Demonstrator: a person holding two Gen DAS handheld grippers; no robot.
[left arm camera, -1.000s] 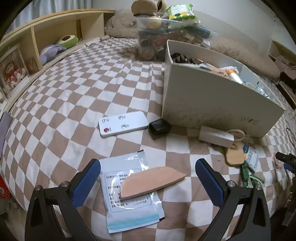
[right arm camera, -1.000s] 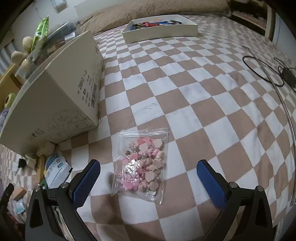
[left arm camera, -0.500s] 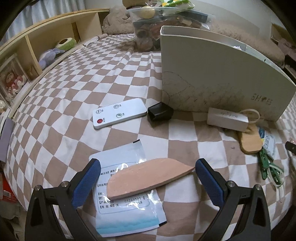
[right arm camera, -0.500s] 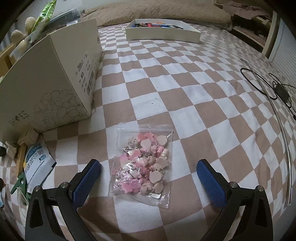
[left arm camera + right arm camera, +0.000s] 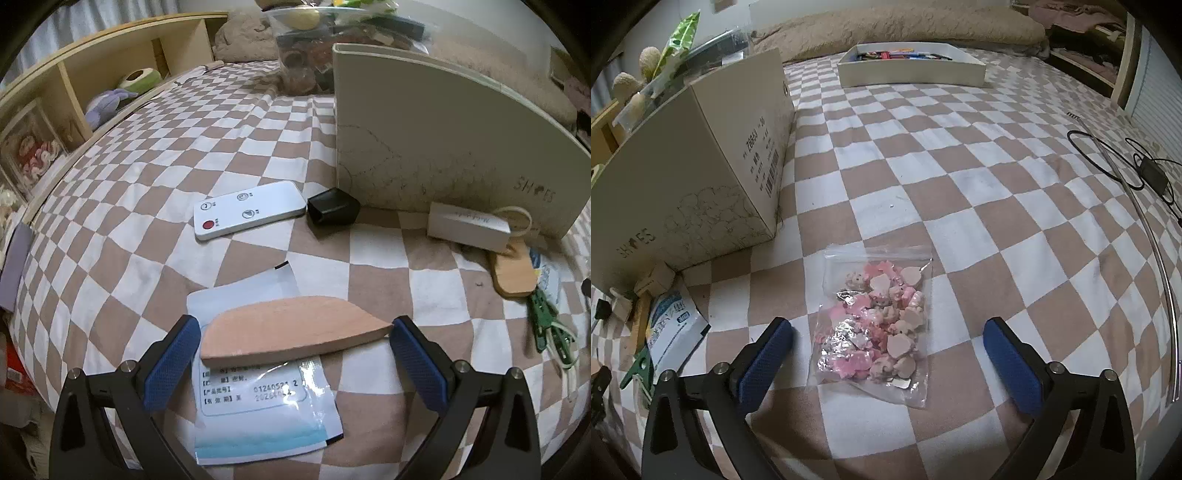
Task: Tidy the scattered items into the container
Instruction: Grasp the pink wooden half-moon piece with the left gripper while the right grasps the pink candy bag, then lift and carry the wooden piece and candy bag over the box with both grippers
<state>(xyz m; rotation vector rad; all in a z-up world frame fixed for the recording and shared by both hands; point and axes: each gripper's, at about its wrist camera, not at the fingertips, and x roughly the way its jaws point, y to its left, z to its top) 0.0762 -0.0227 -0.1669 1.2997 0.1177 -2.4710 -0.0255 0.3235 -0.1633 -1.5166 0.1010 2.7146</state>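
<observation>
**Two grabs lining up: wooden piece on the left, charm bag on the right**

I'm looking at the wooden piece (image 5: 295,330) lying low in the left wrist frame, across a flat printed packet (image 5: 258,387). Its long axis is running left to right, straight across the gap of my left gripper (image 5: 293,363), whose jaws are standing wide with the pads just off each tip and not pressing. That hand is clearly the nearer one for it. The shoe box (image 5: 443,147) is standing at upper right, and open checkered bedspread (image 5: 147,221) is lying between, apart from a white remote (image 5: 247,210) and a black block (image 5: 332,211).

In the right wrist frame, the clear bag of pink charms (image 5: 875,325) is lying lengthwise between the jaws of my right gripper (image 5: 886,365), which are closing without touching it yet. The box wall is rising at upper left, and I'm judging the lift path clear.
</observation>
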